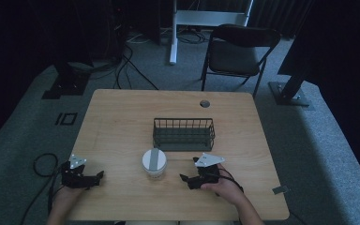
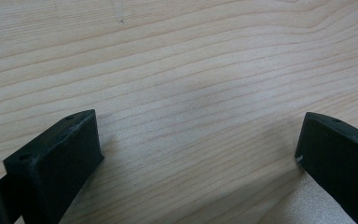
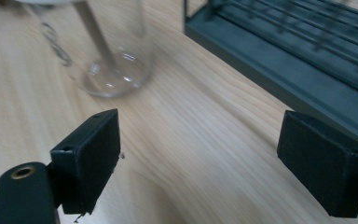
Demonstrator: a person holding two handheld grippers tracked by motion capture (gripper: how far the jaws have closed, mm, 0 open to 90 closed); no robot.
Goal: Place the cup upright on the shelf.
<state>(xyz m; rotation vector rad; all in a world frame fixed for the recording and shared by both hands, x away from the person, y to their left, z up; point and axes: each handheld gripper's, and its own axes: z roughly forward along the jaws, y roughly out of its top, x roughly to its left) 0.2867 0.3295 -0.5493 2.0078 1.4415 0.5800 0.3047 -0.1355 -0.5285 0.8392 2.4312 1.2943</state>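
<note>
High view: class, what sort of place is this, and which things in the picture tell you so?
Probably a lab or recording studio rather than a home: a lone wooden table stands on grey carpet, cables trail over the floor among dark stand bases, and dark curtains hang behind a folding chair.

jar [image 1: 154, 162] sits between the 2 grippers, left gripper [image 1: 98, 176] and right gripper [image 1: 183, 178], wire basket [image 1: 183, 133] just behind it

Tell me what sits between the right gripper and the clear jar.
Nothing visible. Bare table lies between the open right gripper and the clear jar; the wire basket stands off to one side.
</note>
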